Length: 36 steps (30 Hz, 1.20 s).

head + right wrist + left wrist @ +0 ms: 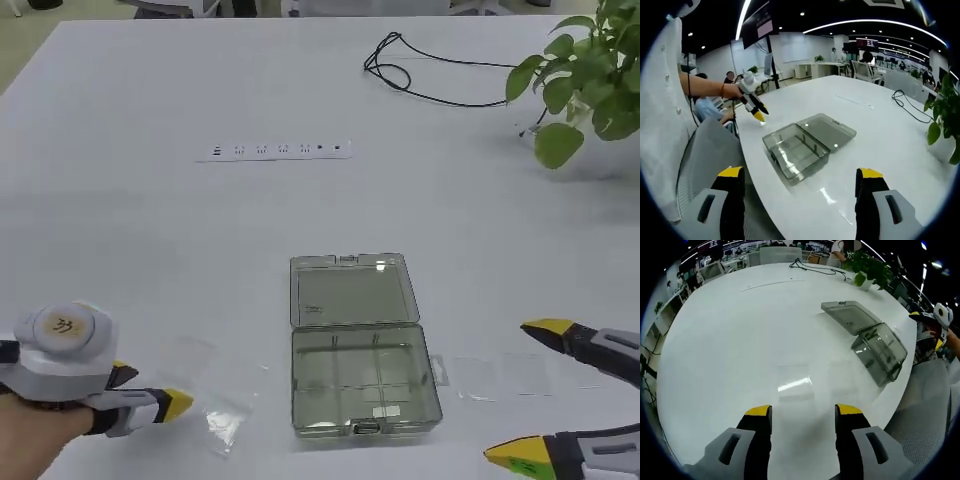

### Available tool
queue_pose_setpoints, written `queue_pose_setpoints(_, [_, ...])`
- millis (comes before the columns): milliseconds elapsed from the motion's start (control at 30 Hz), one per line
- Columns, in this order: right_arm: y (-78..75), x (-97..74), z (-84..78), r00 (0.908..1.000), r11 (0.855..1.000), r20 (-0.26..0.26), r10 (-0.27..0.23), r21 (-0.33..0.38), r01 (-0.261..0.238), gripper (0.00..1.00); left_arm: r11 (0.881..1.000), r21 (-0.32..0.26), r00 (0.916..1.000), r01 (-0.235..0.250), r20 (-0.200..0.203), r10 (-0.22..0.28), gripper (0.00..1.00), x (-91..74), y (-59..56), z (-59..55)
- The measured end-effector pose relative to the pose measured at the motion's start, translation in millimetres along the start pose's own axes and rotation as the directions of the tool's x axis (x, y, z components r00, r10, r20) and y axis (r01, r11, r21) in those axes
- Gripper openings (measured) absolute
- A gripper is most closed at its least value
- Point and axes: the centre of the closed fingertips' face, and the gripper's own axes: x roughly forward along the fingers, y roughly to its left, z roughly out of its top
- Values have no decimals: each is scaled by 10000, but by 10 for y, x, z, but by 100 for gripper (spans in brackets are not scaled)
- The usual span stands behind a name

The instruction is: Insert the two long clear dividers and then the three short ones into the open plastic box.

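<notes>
The open plastic box (360, 345) is seen at the near middle of the white table (150, 230). It is laid flat, with the lid (352, 290) folded back toward the far side and the base (362, 378) nearer the person. The hinge line is set left to right, so the long axis of the opened box runs away from the person, while the longer sides of the base run across. Thin lines are seen inside the base; whether they are fitted dividers cannot be told.

Clear dividers (497, 374) are laid flat just right of the base, in a row running left to right. More clear pieces (222, 420) are laid to its left; their long axes cannot be made out.

The left gripper (150, 390) is held low at the near left, pointed toward the box. In the left gripper view its jaws (804, 411) are parted and empty, with one clear piece (795, 384) just ahead of them. The right gripper (530, 392) is held at the near right, its jaws spread wide with nothing between them, as is seen in the right gripper view (800, 173), where the box (805, 142) lies ahead.

A power strip (280, 150), a black cable (430, 75) and a plant (585, 70) are placed at the far side.
</notes>
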Motion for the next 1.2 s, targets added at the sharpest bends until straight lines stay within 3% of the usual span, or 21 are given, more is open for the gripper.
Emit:
queue_pose_setpoints(167, [14,12,15,10000,10000,28,13,19,-13,92,9998,-63,9987,-206,-466,203,49,60,15,-63])
queue_pose_setpoints(567, [21,20,3,10000,9999,67,-13,134,12,92,9986,54,9947,-517,-887,520,43,139,50,-104])
queue_pose_setpoints(800, [9,35,-8,9999,9998,98,-24,185,22,91,9936,570,9868,-971,-1242,1035,39,148,67,-116])
queue_pose_setpoints(900, [10,41,-7,9999,9998,114,-30,193,27,91,9900,843,9823,-1134,-1400,1245,36,151,129,-119])
queue_pose_setpoints(1200, [-14,38,-24,9998,9997,156,-76,223,72,91,9886,919,9787,-1191,-1569,1324,33,179,165,-130])
